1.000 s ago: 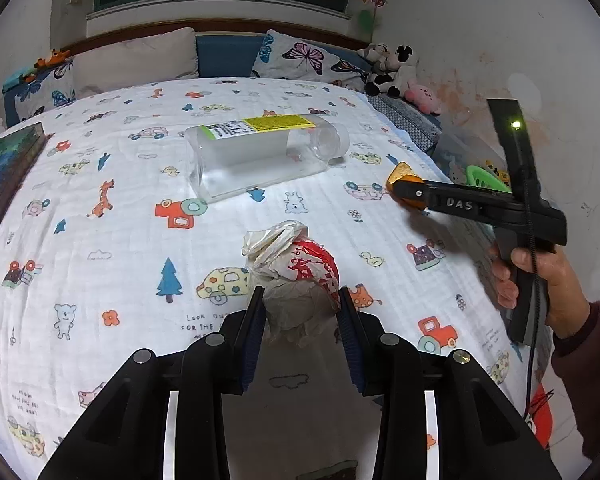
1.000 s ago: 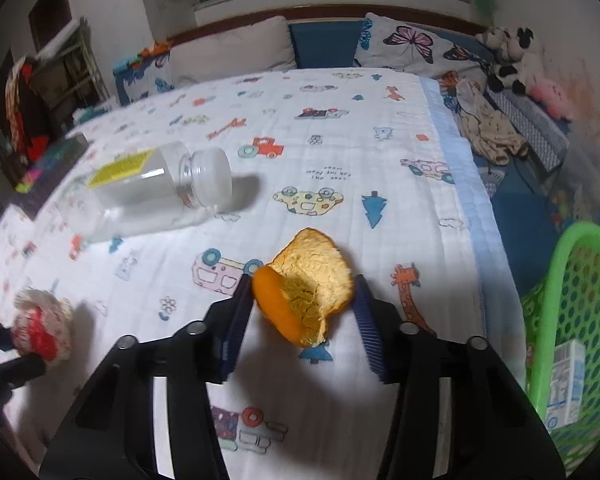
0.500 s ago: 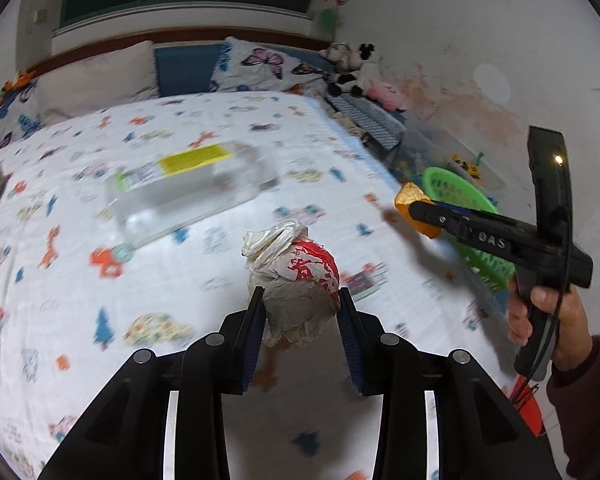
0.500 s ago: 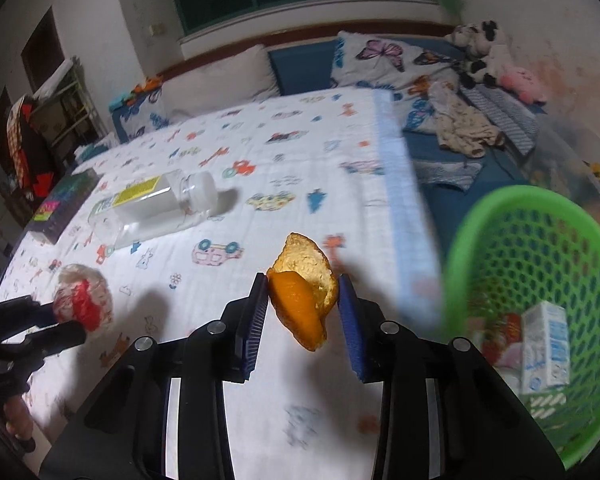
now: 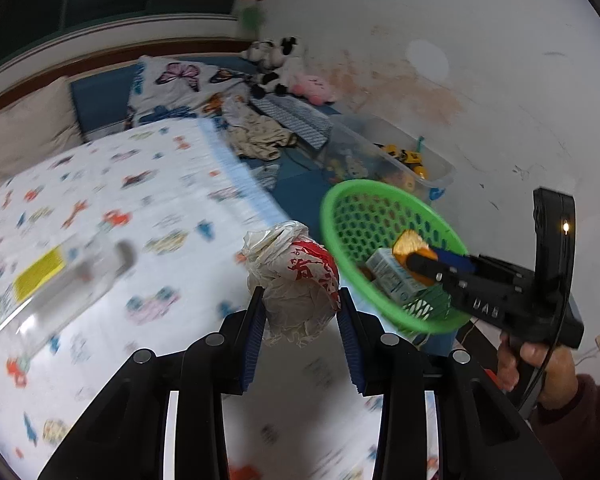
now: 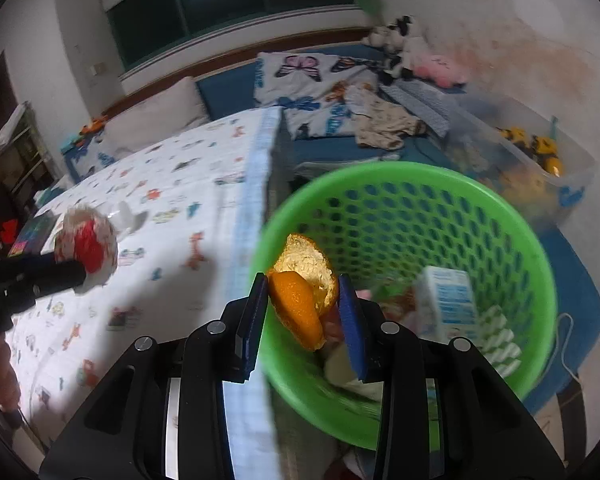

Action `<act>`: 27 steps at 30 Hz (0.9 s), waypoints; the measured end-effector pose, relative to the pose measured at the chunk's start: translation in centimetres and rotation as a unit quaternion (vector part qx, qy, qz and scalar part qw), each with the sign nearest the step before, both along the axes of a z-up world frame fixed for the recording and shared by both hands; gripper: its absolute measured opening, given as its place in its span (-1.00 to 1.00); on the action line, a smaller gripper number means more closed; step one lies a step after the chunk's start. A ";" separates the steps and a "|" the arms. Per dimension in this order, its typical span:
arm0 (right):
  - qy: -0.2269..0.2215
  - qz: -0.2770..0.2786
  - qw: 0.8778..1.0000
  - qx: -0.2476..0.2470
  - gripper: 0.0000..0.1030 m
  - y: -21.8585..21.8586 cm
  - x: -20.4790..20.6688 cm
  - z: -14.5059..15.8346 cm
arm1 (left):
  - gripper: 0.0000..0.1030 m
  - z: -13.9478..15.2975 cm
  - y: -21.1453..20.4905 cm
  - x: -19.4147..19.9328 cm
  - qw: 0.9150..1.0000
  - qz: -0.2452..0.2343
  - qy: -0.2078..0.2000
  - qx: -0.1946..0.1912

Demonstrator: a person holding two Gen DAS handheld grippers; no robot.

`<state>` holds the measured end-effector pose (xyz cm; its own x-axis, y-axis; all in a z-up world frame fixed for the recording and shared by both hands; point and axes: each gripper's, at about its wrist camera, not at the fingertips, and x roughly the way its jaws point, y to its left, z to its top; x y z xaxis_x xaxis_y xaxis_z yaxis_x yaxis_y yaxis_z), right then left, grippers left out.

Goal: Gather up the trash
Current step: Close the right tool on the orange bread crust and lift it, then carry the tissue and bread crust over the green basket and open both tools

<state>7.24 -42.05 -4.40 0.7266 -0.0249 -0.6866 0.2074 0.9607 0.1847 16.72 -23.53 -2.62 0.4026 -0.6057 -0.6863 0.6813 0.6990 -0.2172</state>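
A: Left wrist view: left gripper [image 5: 300, 312] pinching crumpled white-and-red plastic wrapper [image 5: 296, 280] above the patterned bedsheet [image 5: 140, 200], beside the green mesh plastic basket [image 5: 340, 200].

B: Right wrist view: right gripper [image 6: 304, 308] clamping curled orange peel [image 6: 304, 292], jaws just closing tighter, over the basket's rim; white carton [image 6: 448, 304] inside.

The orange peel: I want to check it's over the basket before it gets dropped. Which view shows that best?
The right wrist view. There the orange peel sits pinched in the right tongs, with the green basket open right behind it. The left wrist view shows only a small part of the peel from the side, against the basket's mouth.
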 end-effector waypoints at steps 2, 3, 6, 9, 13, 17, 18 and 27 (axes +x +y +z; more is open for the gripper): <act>0.001 -0.009 1.000 0.003 -0.27 -0.9 -0.5 -0.2 | -0.32 0.3 -1.7 0.1 1.000 -0.011 -0.002 0.003; 0.002 -0.013 1.000 0.004 -0.27 -1.2 -0.7 -0.3 | -0.32 0.4 -2.3 0.1 1.000 -0.015 -0.003 0.004; 0.005 -0.026 1.000 0.010 -0.25 -2.4 -1.4 -0.7 | -0.32 0.5 -4.8 0.0 0.999 -0.035 -0.007 0.012; 0.008 -0.037 0.999 0.015 -0.22 -3.3 -2.0 -1.1 | -0.32 0.4 -7.1 -0.1 0.998 -0.049 -0.011 0.022; 0.011 -0.046 0.999 0.026 -0.18 -4.2 -2.6 -1.6 | -0.32 -0.1 -9.6 0.1 0.998 -0.060 -0.005 0.031; 0.007 -0.051 0.998 0.030 -0.07 -4.6 -3.3 -1.7 | -0.32 -0.4 -11.2 0.1 0.997 -0.071 0.000 0.035; 0.006 -0.053 0.998 0.029 -0.01 -4.6 -3.4 -1.6 | -0.32 -0.6 -11.6 0.1 0.997 -0.073 0.000 0.038; -0.004 -0.069 0.997 0.032 0.05 -5.2 -5.0 -1.2 | -0.13 -1.7 -13.4 0.1 0.996 -0.078 0.013 0.052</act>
<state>2.22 -47.21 -5.56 0.7254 -0.0811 -0.6836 0.3342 0.9096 0.2467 16.87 -36.93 -4.34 0.2909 -0.5852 -0.7569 0.7783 0.6049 -0.1686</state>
